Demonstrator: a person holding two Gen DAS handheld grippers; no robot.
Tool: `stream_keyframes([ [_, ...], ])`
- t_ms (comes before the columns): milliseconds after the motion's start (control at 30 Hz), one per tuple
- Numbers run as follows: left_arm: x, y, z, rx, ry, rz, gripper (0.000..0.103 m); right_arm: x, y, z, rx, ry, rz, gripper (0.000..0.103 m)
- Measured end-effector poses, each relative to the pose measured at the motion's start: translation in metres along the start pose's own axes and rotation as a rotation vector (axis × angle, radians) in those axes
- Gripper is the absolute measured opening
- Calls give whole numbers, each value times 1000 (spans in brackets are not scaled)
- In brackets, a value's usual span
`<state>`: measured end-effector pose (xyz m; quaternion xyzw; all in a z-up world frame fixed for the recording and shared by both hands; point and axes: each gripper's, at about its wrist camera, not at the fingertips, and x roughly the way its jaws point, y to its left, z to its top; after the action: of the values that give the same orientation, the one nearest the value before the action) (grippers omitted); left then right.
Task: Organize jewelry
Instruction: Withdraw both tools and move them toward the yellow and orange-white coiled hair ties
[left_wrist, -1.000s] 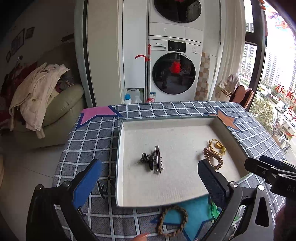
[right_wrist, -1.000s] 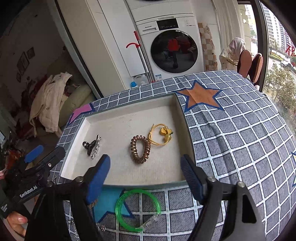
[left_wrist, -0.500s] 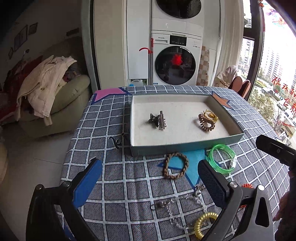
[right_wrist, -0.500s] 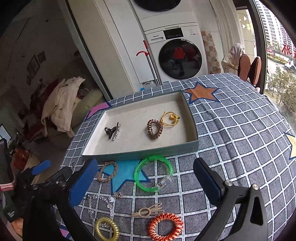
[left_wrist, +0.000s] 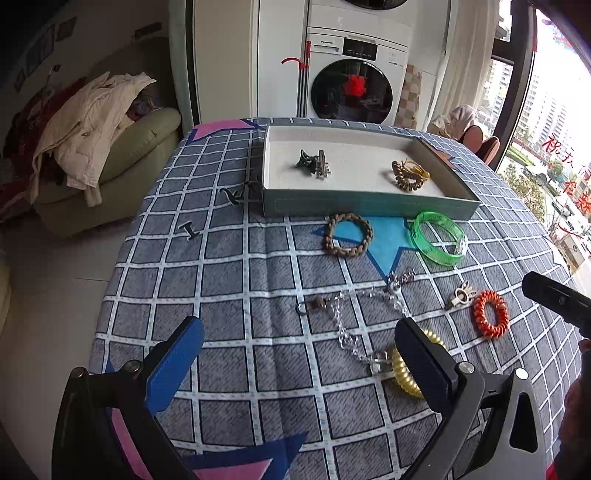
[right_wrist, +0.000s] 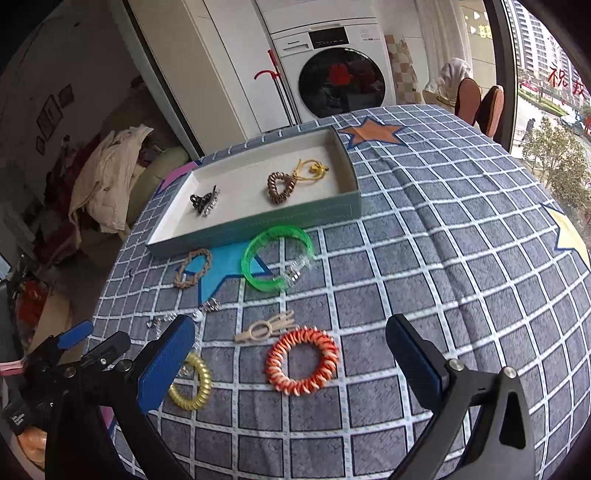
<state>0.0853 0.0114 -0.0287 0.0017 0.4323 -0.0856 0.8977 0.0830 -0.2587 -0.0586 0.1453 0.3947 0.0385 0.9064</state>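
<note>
A shallow grey tray (left_wrist: 369, 209) (right_wrist: 258, 225) on the checked tablecloth holds a dark hair claw (left_wrist: 313, 164) (right_wrist: 204, 201), a brown coil tie (left_wrist: 406, 176) (right_wrist: 280, 187) and a yellow cord piece (right_wrist: 312, 170). In front of the tray lie a braided brown ring (left_wrist: 348, 234) (right_wrist: 193, 268), a green bangle (left_wrist: 438, 237) (right_wrist: 275, 258), a silver chain (left_wrist: 354, 314), a beige clip (right_wrist: 266, 328), an orange coil tie (left_wrist: 490, 313) (right_wrist: 302, 361) and a yellow coil tie (left_wrist: 404, 369) (right_wrist: 191, 382). My left gripper (left_wrist: 299, 365) is open and empty above the near cloth. My right gripper (right_wrist: 291, 363) is open and empty, straddling the orange coil tie.
Small dark hairpins (left_wrist: 240, 192) lie left of the tray. A beige armchair with clothes (left_wrist: 103, 155) stands left of the table. A washing machine (left_wrist: 351, 81) stands behind it. Chairs (right_wrist: 480, 103) stand at the far right by the window.
Both grippers have pulled back from the tray toward the near edge of the table, so the loose items in front of the tray have come into view. Both stay open and empty.
</note>
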Motion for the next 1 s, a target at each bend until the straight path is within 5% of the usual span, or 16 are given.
stream_keyframes([
  [467, 7, -30, -24, 24, 78, -26, 103, -5, -28, -41, 48, 56, -94, 103],
  [1000, 17, -42, -26, -25, 109, -13, 103, 10, -21, -26, 1, 54, -131, 98],
])
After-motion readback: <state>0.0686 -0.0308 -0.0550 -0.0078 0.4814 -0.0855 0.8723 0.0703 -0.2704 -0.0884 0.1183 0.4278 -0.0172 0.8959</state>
